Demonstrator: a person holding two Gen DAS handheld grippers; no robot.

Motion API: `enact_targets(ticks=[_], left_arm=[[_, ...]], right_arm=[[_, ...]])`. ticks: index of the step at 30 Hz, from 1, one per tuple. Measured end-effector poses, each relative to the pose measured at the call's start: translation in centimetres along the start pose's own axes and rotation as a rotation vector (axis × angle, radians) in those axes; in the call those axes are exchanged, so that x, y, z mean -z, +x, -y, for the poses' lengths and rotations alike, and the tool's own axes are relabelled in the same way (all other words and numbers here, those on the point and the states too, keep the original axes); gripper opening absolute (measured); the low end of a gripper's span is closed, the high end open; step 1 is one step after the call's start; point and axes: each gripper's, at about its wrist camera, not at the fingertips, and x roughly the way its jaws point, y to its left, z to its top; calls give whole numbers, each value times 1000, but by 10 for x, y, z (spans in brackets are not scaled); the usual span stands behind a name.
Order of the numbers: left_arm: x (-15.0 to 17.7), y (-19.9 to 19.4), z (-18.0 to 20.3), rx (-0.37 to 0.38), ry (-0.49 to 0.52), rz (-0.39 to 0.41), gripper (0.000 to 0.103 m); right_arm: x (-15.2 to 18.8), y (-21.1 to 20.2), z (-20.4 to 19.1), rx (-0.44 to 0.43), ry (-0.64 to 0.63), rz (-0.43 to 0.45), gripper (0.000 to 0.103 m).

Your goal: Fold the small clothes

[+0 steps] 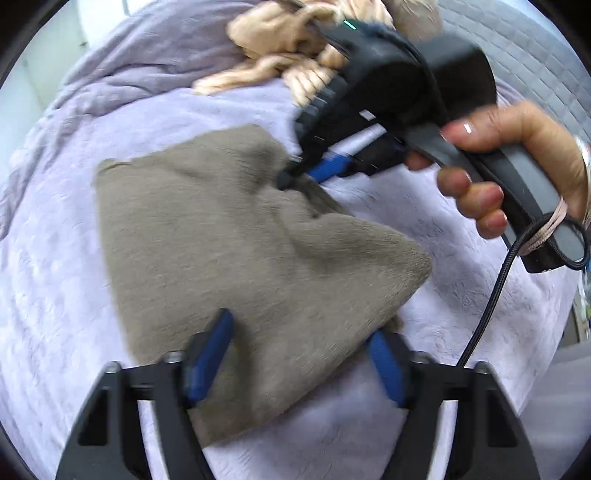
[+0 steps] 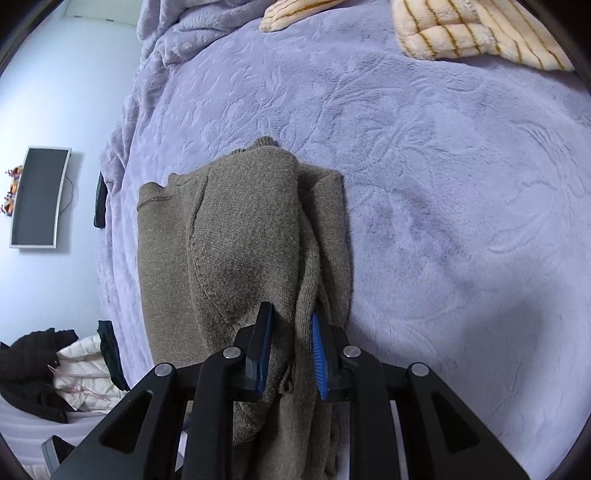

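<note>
- Left wrist view: the brown knit garment [image 1: 243, 258] lies on the lilac bedspread [image 1: 92, 295], filling the middle of the picture. It is already doubled into a rough triangle, so the fold is partly made.
- The left gripper [image 1: 301, 354] stands at 6 o'clock with its blue pads spread wide. The near edge of the garment lies between them, but the pads do not press on it. I judge that this side is let go so the cloth can rest flat.
- At 2 o'clock a hand [image 1: 517, 166] holds the handle of the right gripper [image 1: 291, 177]. Its tips sit on the far edge of the garment, near 12 o'clock of the cloth, where a small ridge of fabric is gathered. This ridge suggests a pinch that keeps the folded layer in place.
- Behind, at 12 o'clock, a heap of peach striped cloth [image 1: 280, 55] waits on the bed, well apart from the work.
- Right wrist view: the garment [image 2: 229, 258] runs from the centre down to 6 o'clock, a folded layer on top.
- The pads of the right gripper [image 2: 291, 354] stand narrow, with a thick bunch of knit between them. Whether they squeeze it firmly or are loosening, I cannot tell.
- The peach striped cloth [image 2: 472, 33] lies at 1 o'clock. A wall screen [image 2: 38, 195] hangs at 9 o'clock, beside the bed.
</note>
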Motion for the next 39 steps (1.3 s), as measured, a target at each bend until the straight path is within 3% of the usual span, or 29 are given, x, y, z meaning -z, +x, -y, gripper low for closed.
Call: enact_targets(ticks=[1,3,4,7,13,18,21,23,25,28,31,39], left_arm=[[2,-5,-3,6,-10,-6,75],[7,-12,-12,9,-45,-19,75],[10,-15,-17,9,-68,-25,75],[18,-23,-40,-22,-156,-35,75],[30,-31,-99,-75,-380,-49,75],[43,1,-133,-60,-492,-159,75],[57,18,-133,-21,-536,-231,75],[63,20,-129,-27,-527,-244,80],[66,24,-126,-47,-515,-268,95],[72,27,-124,-36,-527,-297,95],[80,28,-127,-28,-549,-310,95],[85,34,-131,-27,-565,-335,95]], right_arm=[[2,-4,6,-2,11,3,26],[7,-11,13,27,32,9,43],[9,-13,16,35,41,12,44],[20,-27,23,34,76,33,44],[46,-52,18,-54,104,73,44],[67,-58,-10,-134,42,92,44],[80,-47,-26,-174,-7,49,44],[91,-29,-31,-105,-40,-16,44],[99,-6,-25,31,-48,-91,42],[108,9,-11,119,-21,-131,26],[109,-1,-7,102,18,-108,25],[83,-26,-18,162,-32,-54,43]])
